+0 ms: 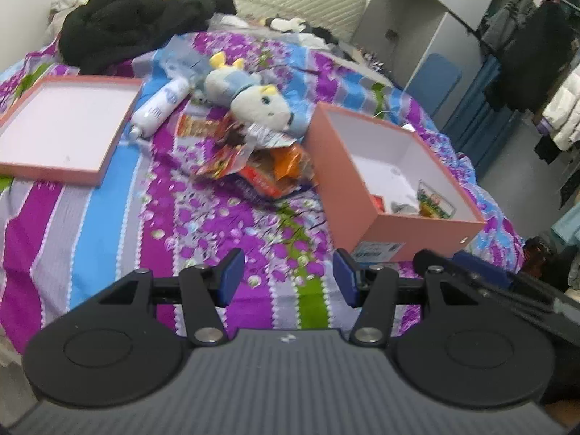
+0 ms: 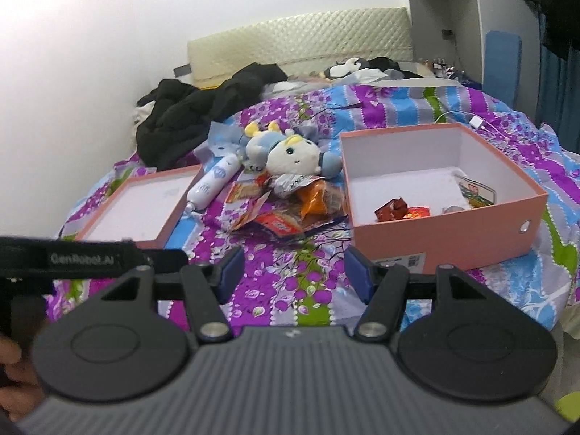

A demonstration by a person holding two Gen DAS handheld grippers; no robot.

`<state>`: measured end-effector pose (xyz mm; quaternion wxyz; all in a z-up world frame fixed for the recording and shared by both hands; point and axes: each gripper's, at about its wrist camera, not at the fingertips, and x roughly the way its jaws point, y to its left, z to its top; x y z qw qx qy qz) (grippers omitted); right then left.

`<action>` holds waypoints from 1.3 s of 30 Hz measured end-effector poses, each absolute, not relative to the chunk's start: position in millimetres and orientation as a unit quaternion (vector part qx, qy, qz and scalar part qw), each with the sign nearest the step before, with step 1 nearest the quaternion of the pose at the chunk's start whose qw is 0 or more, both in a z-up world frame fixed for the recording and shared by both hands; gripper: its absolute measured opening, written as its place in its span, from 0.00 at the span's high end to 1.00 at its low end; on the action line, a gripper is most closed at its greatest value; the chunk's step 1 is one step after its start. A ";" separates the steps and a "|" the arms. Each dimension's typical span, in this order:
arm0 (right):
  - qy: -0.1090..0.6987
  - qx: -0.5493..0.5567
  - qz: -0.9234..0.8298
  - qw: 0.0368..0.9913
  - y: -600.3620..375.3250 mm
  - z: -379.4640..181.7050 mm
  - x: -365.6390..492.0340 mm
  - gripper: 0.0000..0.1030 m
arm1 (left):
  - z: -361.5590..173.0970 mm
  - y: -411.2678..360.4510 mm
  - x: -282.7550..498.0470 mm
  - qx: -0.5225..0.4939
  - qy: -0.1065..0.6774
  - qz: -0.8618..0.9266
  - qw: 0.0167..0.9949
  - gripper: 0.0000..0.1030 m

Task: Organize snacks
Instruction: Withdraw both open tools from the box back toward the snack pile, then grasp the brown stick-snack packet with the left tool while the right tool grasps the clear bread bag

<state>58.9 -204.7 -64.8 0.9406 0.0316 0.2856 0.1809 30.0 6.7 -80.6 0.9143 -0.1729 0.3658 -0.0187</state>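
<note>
A pile of snack packets (image 1: 253, 163) in red and orange wrappers lies on the bed between a pink box (image 1: 395, 221) and its lid (image 1: 47, 170). The box holds a few snacks, seen in the right wrist view as a red wrapper (image 2: 393, 208) and a printed packet (image 2: 476, 192). The pile (image 2: 286, 210), the box (image 2: 446, 232) and the lid (image 2: 119, 232) show in the right wrist view too. My left gripper (image 1: 288, 277) is open and empty above the bedspread, short of the pile. My right gripper (image 2: 295, 273) is open and empty, also short of the pile.
A plush toy (image 1: 253, 101) and a white bottle (image 1: 159, 105) lie behind the snacks. Black clothes (image 1: 127, 25) are heaped at the bed's far left. A wardrobe and hanging clothes (image 1: 525, 54) stand to the right. A charger cable (image 2: 475, 121) lies behind the box.
</note>
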 end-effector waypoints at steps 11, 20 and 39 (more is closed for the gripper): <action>0.277 0.007 0.203 0.939 -175.0 -103.3 91.5 0.39 | -120.6 41.9 71.9 -0.162 0.368 0.003 0.916 0.42; 0.276 -0.030 0.242 0.930 -132.9 -130.5 124.0 0.39 | -145.1 83.9 127.4 -0.192 0.370 0.016 0.909 0.30; 0.291 -0.159 0.225 0.916 -77.4 -201.8 231.3 0.50 | -200.4 86.6 263.9 -0.071 0.428 -0.005 0.901 0.29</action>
